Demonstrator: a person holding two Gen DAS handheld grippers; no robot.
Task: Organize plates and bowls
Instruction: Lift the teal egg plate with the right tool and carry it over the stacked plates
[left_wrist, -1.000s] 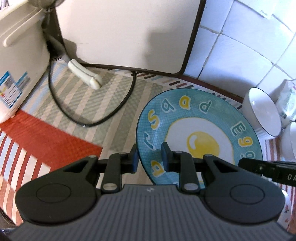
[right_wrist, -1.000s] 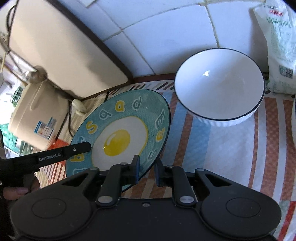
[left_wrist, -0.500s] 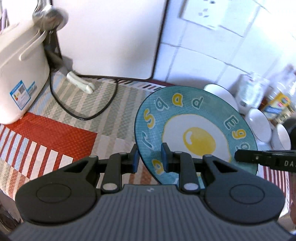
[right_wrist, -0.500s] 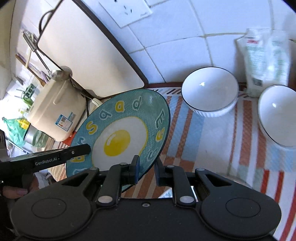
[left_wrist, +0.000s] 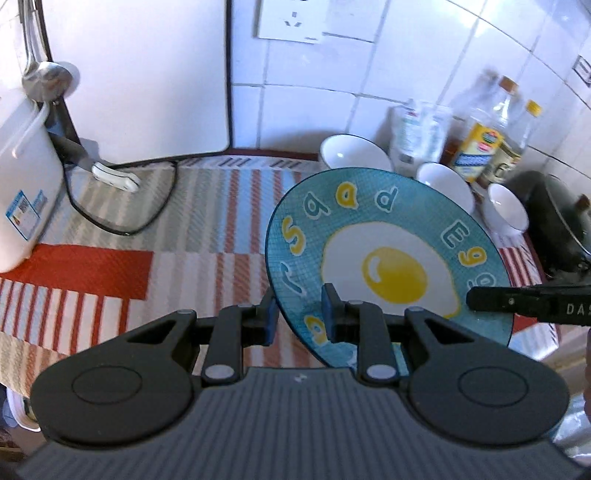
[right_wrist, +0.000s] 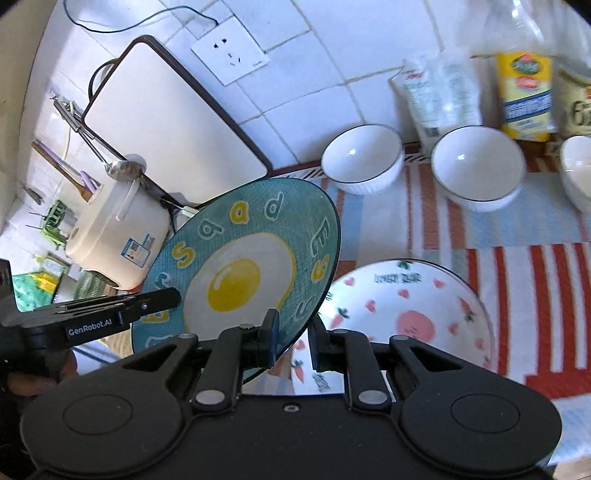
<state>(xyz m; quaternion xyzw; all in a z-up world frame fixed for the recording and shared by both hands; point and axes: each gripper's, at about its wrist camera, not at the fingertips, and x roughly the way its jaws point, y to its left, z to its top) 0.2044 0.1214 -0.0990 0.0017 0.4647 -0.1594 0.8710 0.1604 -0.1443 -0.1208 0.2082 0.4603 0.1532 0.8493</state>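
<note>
Plate (left_wrist: 388, 258) rim between both tools

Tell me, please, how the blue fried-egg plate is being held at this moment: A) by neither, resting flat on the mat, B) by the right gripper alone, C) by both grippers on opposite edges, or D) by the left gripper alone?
C: the left gripper and right gripper each clamp an edge of the plate, which is tilted above the mat.

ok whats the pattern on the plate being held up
Teal plate with a fried egg in the middle and yellow and teal letters round the rim; the left wrist view shows it best.
</note>
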